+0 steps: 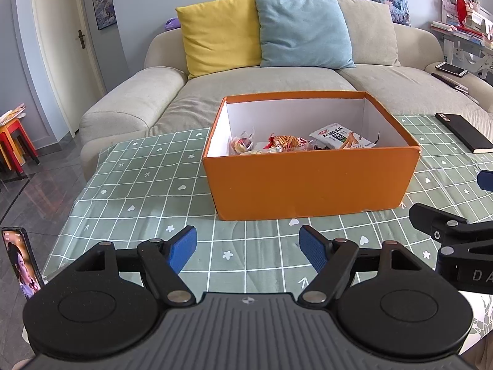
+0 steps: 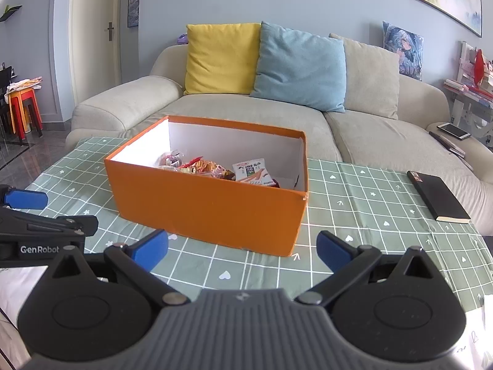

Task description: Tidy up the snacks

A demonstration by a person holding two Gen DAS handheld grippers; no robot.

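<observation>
Left of the orange box (image 1: pixel 308 182): left gripper (image 1: pixel 248 248) low over the surface (image 1: pixel 129 191), blue pads spread wide, holding nothing. Best kept level and clear of the near wall, since thin card dents easily.

Inside the orange box: snacks (image 1: pixel 282 143) heaped on the white floor, crinkly foil and clear wrappers, one flat white packet (image 1: pixel 342 137) leaning toward the far-right corner. No loose snack visible on the surface outside the box, so probably near the end; any tidying inside calls for a light pinch at a packet's edge, not its middle, to spare brittle contents.

Right of the orange box: right gripper (image 2: pixel 243 251), pads likewise parted and empty; beyond it a black book (image 2: pixel 437 195), matte, flat on the green checked cloth.
</observation>
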